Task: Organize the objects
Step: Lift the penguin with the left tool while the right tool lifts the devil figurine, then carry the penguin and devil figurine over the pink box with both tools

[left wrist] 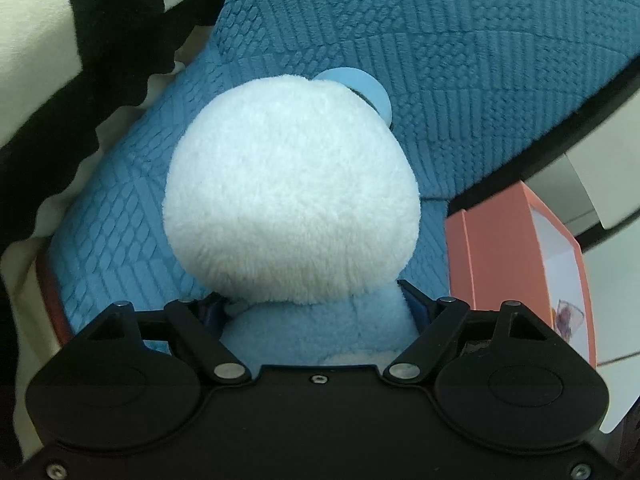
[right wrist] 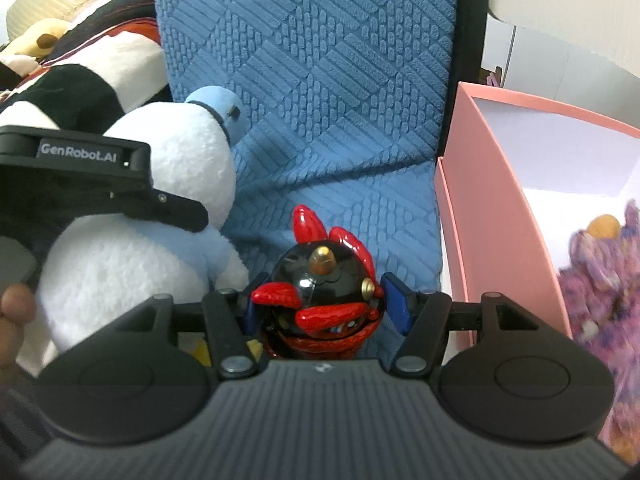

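A plush toy (left wrist: pixel 292 192) with a round white head, a pale blue body and a small blue cap fills the left wrist view. My left gripper (left wrist: pixel 314 304) is shut on its blue body just below the head. In the right wrist view the same plush (right wrist: pixel 188 168) leans at the left with the left gripper's black housing (right wrist: pixel 80 160) across its neck. My right gripper (right wrist: pixel 323 306) is shut on a glossy black and red figurine (right wrist: pixel 324 280) with a gold horn; its blue pads (right wrist: pixel 396 304) press on both sides.
A blue textured cushion (right wrist: pixel 320 100) forms the seat and back behind both toys. An open pink box (right wrist: pixel 492 200) stands at the right with a purple fuzzy toy (right wrist: pixel 600 280) inside. Black and white plush items (right wrist: pixel 100 72) lie at the left. A person's fingers (right wrist: pixel 16 308) show at the left edge.
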The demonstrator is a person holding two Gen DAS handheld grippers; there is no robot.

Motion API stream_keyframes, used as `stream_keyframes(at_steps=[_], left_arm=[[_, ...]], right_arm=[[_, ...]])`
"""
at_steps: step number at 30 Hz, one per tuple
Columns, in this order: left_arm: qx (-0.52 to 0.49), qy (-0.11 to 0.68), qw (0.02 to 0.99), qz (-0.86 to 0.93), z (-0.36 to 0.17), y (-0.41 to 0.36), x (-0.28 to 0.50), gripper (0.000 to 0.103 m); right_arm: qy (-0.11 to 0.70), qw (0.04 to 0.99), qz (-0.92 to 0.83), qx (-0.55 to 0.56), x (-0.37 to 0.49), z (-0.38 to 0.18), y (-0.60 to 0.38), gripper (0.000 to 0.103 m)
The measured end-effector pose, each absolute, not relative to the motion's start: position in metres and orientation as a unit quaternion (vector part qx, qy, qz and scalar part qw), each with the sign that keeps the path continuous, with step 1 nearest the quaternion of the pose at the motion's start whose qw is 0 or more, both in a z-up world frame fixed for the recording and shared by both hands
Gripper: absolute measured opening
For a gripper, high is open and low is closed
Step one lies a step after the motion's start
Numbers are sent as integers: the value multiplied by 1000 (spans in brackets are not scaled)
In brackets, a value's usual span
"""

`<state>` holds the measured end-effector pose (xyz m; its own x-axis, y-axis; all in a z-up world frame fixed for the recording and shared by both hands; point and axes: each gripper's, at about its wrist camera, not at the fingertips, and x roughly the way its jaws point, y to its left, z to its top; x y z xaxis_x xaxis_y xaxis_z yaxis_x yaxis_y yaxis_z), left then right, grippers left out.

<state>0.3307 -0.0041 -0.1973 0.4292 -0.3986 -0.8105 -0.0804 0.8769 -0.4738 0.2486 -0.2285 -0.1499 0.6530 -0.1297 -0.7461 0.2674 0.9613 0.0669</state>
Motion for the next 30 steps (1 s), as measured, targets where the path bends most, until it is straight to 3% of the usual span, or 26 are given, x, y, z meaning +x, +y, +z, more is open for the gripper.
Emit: stream_keyframes(at_steps=[12,30], left_arm=[[-217,507,828,-103,-172,2,289,81],[-188,487,839,-154,-86,-72,287,81]], right_arm=[[392,909,-109,89,207,-119,-221,63],[338,927,-112,118,171,-23,-276,63]])
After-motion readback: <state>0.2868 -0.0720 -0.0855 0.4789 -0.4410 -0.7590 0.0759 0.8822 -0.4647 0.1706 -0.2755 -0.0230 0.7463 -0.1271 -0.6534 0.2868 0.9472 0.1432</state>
